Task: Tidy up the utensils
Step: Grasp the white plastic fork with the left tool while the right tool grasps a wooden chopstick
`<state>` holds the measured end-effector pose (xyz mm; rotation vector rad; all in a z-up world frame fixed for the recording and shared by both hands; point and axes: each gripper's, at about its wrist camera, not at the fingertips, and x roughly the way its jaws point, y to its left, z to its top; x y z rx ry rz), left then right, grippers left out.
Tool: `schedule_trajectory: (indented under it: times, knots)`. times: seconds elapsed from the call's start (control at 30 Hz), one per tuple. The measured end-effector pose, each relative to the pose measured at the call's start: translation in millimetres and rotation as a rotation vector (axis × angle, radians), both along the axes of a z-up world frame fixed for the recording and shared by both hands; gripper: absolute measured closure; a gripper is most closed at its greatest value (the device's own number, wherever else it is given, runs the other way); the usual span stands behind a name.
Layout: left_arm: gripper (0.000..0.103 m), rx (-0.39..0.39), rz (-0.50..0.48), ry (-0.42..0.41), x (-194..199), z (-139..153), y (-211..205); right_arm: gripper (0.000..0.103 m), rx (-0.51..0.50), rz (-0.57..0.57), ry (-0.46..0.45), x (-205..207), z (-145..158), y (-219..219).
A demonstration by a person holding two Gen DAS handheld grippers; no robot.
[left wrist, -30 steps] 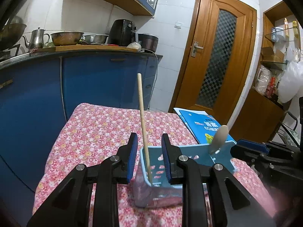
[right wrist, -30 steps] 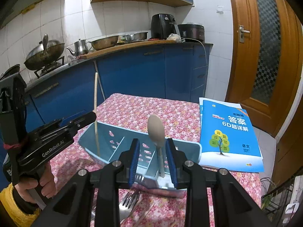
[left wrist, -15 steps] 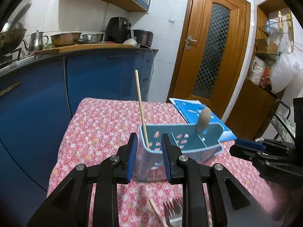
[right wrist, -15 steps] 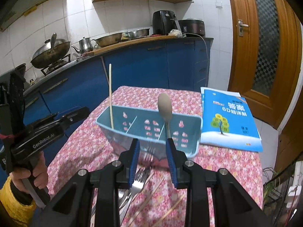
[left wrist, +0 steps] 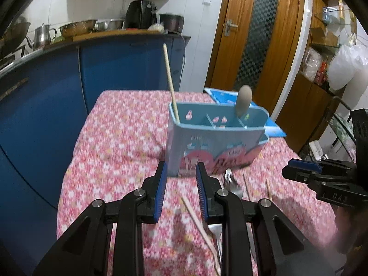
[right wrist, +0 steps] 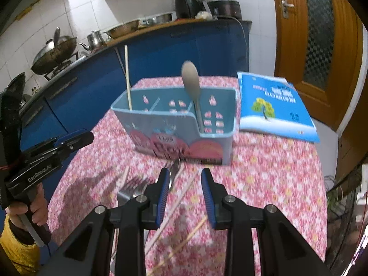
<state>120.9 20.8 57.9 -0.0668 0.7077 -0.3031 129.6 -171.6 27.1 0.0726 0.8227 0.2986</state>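
A table with a pink flowered cloth [right wrist: 264,168] fills the middle of both views, with blue kitchen cabinets [left wrist: 46,96] behind it and a wooden door [left wrist: 257,34] to the right. A blue book [right wrist: 273,105] lies flat on the cloth just beside the right end of a light blue caddy [right wrist: 184,135]. The caddy stands upright near the middle of the table and is split into compartments. A single chopstick [right wrist: 127,78] stands in its left end compartment, leaning a little, and a spoon [right wrist: 192,87] stands bowl up in the right end compartment. On the cloth in front of the caddy lie forks [right wrist: 131,188] and several loose chopsticks [right wrist: 181,197], some crossing each other; motion blur hides how many.

The left gripper [left wrist: 180,192] hangs above the cloth in front of the caddy, its jaws spread with nothing between them. The right gripper [right wrist: 185,195] hovers over the loose chopsticks, its jaws likewise spread and holding nothing.
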Motion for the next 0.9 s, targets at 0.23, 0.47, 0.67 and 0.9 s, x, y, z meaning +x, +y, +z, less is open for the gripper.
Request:
schedule_trajectory:
  times: [0.23,0.47,0.67,0.9]
  knots:
    - [0.078,0.019,0.004,0.084,-3,-19,0,0.072,0.000,-0.023,0.090,-4,-19,-7]
    - [0.078,0.040,-0.020,0.183,-2,-40,-6,0.072,0.000,-0.051,0.192,-1,-41,-14]
    - [0.078,0.013,-0.040,0.303,7,-60,-10,0.072,0.005,-0.052,0.262,4,-55,-14]
    - [0.078,-0.023,-0.047,0.397,18,-74,-15,0.072,0.007,-0.053,0.330,15,-65,-14]
